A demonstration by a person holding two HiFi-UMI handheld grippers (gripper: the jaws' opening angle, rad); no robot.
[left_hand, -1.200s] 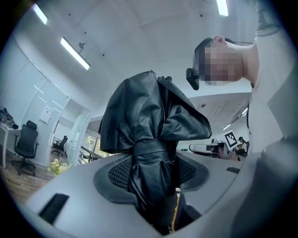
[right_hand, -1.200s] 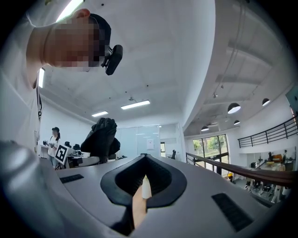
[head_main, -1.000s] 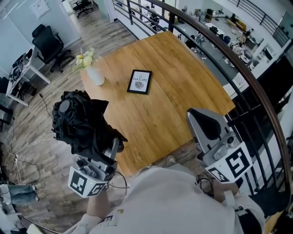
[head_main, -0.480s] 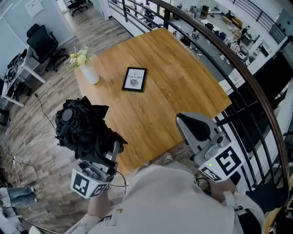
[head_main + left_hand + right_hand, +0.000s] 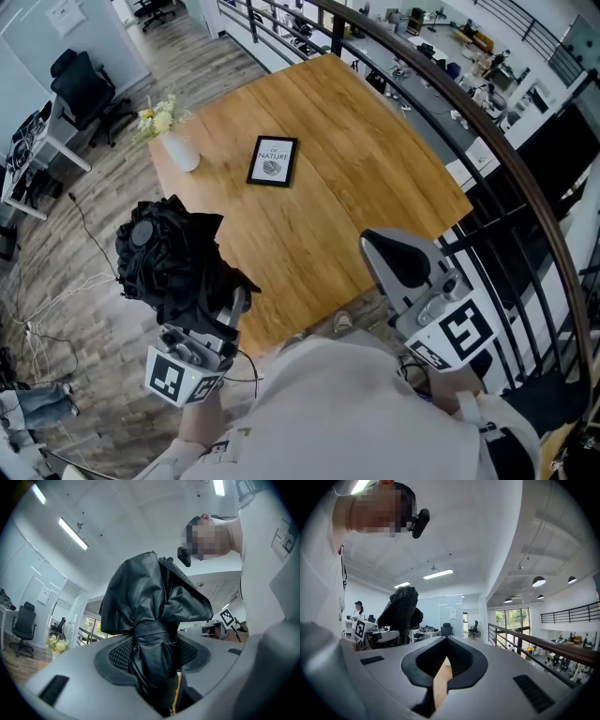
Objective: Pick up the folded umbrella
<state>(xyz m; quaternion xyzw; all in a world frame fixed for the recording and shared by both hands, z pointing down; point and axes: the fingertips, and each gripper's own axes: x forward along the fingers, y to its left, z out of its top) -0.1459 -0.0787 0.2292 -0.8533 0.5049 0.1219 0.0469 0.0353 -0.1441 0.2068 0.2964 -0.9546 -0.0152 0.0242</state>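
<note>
The folded umbrella (image 5: 169,262) is a black, crumpled bundle tied with a strap, held up off the floor to the left of the table. My left gripper (image 5: 204,302) is shut on its lower part. In the left gripper view the umbrella (image 5: 150,616) stands upright between the two pads, which press on it below the strap. My right gripper (image 5: 398,255) hovers at the table's near edge, shut, with nothing in it. In the right gripper view its pads (image 5: 461,660) meet at the tip, and the umbrella (image 5: 401,607) shows at the left.
A wooden table (image 5: 375,187) carries a framed picture (image 5: 273,161) and a white vase of flowers (image 5: 178,148). A dark railing (image 5: 487,141) curves along the right. Office chairs (image 5: 80,80) and floor cables (image 5: 56,309) lie to the left.
The head view has shifted slightly, so the table sits a little further left in the picture. Both grippers keep their places and the umbrella stays held.
</note>
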